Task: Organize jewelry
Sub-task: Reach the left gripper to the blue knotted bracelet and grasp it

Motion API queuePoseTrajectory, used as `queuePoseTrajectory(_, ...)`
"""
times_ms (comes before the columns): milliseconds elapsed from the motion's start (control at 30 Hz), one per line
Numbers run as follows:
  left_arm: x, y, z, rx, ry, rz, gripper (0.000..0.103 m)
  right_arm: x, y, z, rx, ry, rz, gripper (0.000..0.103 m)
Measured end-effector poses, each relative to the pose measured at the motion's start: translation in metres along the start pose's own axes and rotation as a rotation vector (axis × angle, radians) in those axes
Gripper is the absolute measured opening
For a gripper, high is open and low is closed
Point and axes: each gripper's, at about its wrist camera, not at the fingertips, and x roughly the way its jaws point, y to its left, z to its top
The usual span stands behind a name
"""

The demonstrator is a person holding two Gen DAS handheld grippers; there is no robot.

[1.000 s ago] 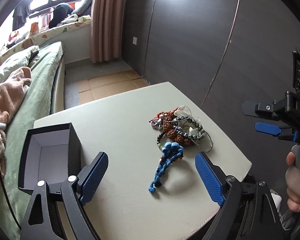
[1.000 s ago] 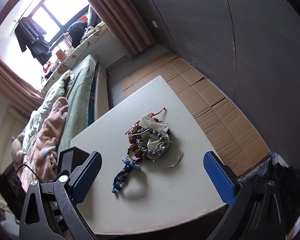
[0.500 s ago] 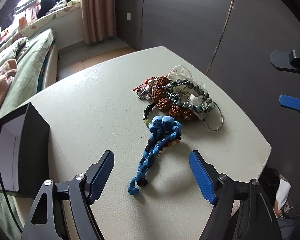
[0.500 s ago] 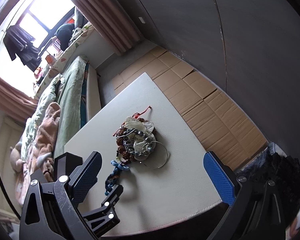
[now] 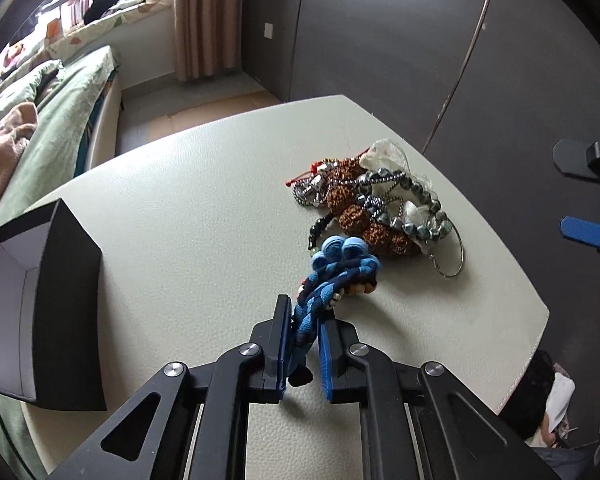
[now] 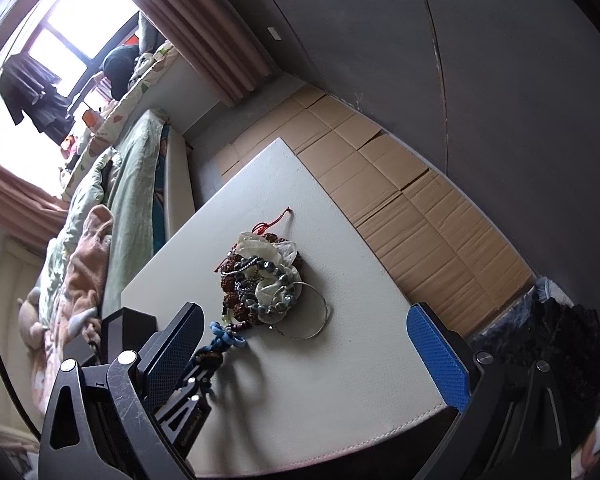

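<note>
wall (image 5: pixel 380 32) dark grey | curtain (image 5: pixel 204 16) pink | bed (image 5: pixel 60 120) green | window (image 6: pixel 84 28) bright

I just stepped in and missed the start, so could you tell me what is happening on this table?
A person is sorting jewelry. The left gripper has its fingers closed on the blue braided bracelet, beside the tangled jewelry pile. The right gripper hovers open above the table. The open black box waits at the left.
</note>
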Motion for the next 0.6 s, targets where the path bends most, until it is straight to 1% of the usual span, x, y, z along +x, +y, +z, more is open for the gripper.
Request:
queuePoseTrajectory(133, -0.013, 0.008, 0.01, -0.023, -0.039, -0.027, 0.013, 0.005, -0.003, 0.003, 0.021, 0.006, 0.025, 0.103)
queuePoseTrajectory(233, -0.023, 0.014, 0.015, -0.04, -0.062, -0.045, 0.013, 0.011, -0.007, 0.008, 0.039, 0.014, 0.025, 0.102)
queuePoseTrajectory(267, -0.027, 0.017, 0.016, -0.047, -0.071, -0.05, 0.013, 0.014, -0.009, 0.011, 0.049, 0.017, 0.031, 0.1)
queuePoseTrajectory(333, -0.035, 0.023, 0.019, -0.064, -0.09, -0.066, 0.013, 0.02, -0.013, 0.014, 0.074, 0.032, 0.049, 0.091)
queuePoseTrajectory(367, -0.039, 0.026, 0.02, -0.071, -0.1, -0.073, 0.013, 0.024, -0.014, 0.014, 0.09, 0.044, 0.063, 0.084)
queuePoseTrajectory(400, -0.043, 0.029, 0.022, -0.076, -0.11, -0.077, 0.013, 0.028, -0.015, 0.014, 0.105, 0.057, 0.078, 0.08)
queuePoseTrajectory(433, -0.046, 0.031, 0.023, -0.08, -0.117, -0.08, 0.013, 0.032, -0.016, 0.013, 0.116, 0.068, 0.093, 0.078)
queuePoseTrajectory(467, -0.048, 0.034, 0.024, -0.084, -0.125, -0.084, 0.013, 0.036, -0.015, 0.013, 0.123, 0.078, 0.104, 0.073)
queuePoseTrajectory(533, -0.053, 0.038, 0.026, -0.091, -0.136, -0.094, 0.013, 0.045, -0.01, 0.012, 0.123, 0.098, 0.118, 0.066)
queuePoseTrajectory(600, -0.057, 0.042, 0.028, -0.097, -0.146, -0.101, 0.013, 0.053, -0.003, 0.011, 0.109, 0.113, 0.12, 0.055)
